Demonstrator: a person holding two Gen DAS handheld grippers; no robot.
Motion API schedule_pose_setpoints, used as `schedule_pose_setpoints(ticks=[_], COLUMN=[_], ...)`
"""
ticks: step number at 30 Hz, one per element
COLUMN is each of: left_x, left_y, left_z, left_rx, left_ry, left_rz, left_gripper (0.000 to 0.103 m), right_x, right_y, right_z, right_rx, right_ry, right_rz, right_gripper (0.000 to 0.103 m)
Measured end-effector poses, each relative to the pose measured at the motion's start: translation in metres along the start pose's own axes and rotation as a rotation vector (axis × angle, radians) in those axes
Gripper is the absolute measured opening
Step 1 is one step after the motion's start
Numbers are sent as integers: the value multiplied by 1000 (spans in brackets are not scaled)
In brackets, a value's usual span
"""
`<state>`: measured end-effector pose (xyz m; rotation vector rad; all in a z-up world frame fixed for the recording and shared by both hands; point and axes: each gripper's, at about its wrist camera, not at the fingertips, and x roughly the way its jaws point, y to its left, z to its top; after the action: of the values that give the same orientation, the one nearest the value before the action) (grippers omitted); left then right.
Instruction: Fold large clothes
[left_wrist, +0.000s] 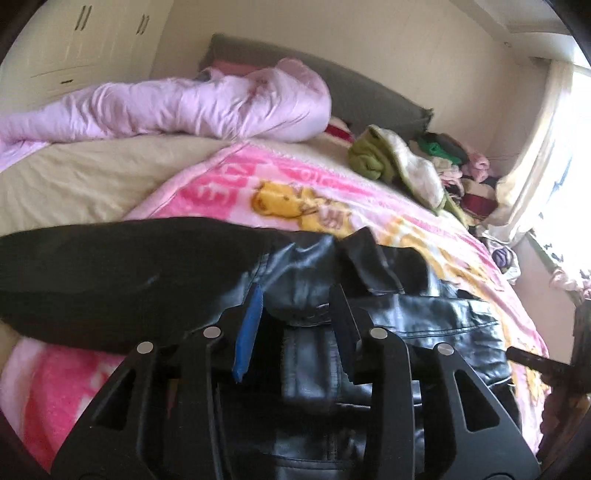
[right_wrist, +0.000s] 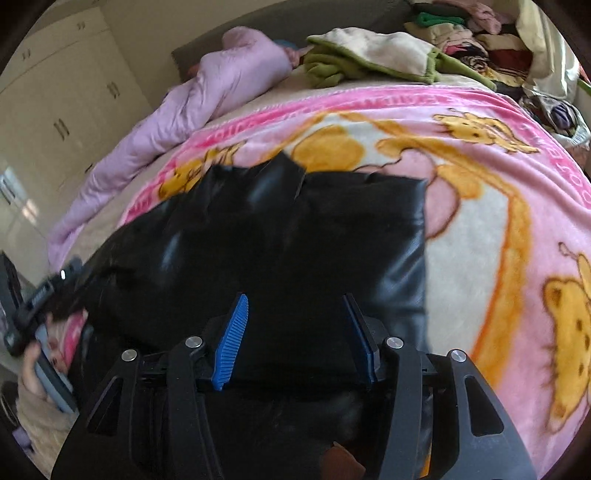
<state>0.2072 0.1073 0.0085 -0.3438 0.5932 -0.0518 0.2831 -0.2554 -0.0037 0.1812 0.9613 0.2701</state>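
Now, line by line:

Jacket: a black leather jacket (left_wrist: 424, 325) lies on the bed, spread over the pink blanket (left_wrist: 332, 199); in the right wrist view it shows as a broad, glossy black slab (right_wrist: 295, 240) with one straight edge on its right side.

Sleeve: in the left wrist view a long black part (left_wrist: 110, 273) of matte cloth stretches off to the left, flat on the blanket.

Left gripper: the left gripper (left_wrist: 295, 299) sits low over the crumpled leather; its jaws stand narrowly apart, a hump of leather rises between them, and whether the pads press on it I cannot tell.

Right gripper: the right gripper (right_wrist: 295, 306) hovers over the near part of the jacket; its jaws stand at a moderate gap with only flat leather seen below them, nothing gripped.

Other gripper seen: at the left edge of the right wrist view the left gripper shows again, blurred, with a hand (right_wrist: 33, 373) on its handle.

Blanket: pink border, cream middle, yellow bear pictures; it covers most of the bed in front of both cameras.

Quilt: a lilac quilt (left_wrist: 192, 107) lies rolled along the far side, by the grey headboard (left_wrist: 369, 96).

Green cloth: a green and cream blanket (right_wrist: 369, 59) lies bunched at the far right of the bed.

Pile: mixed clothes (left_wrist: 465, 166) are heaped in the corner beyond it, near the curtain (left_wrist: 532, 155).

Wardrobe: pale doors (right_wrist: 55, 110) stand to the left of the bed.
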Motion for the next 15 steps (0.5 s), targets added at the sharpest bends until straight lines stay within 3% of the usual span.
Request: schedule_pose_setpoints(ticks=[3, 5, 7, 9, 11, 15], left_x=[10, 24, 35, 46, 66, 71], left_y=[-14, -28, -37, -37, -31, -27], left_z=[-6, -14, -23, -32, -44, -46], left_rx=[59, 109, 147, 158, 153, 135], left_ry=[69, 156, 218, 281, 387, 406], left_rz=[-47, -61, -60, -38, -5, -17], left_gripper=[34, 35, 46, 63, 68, 70], right_x=[0, 2, 5, 12, 19, 36], right_y=[4, 3, 0, -7, -13, -20], right_z=[-7, -9, -12, -15, -19, -25], right_rx=[3, 6, 9, 27, 48, 83], right_ry=[-7, -5, 3, 27, 58, 101], right_rz=[-14, -42, -59, -76, -92, -100], right_gripper=[60, 60, 64, 66, 66, 66])
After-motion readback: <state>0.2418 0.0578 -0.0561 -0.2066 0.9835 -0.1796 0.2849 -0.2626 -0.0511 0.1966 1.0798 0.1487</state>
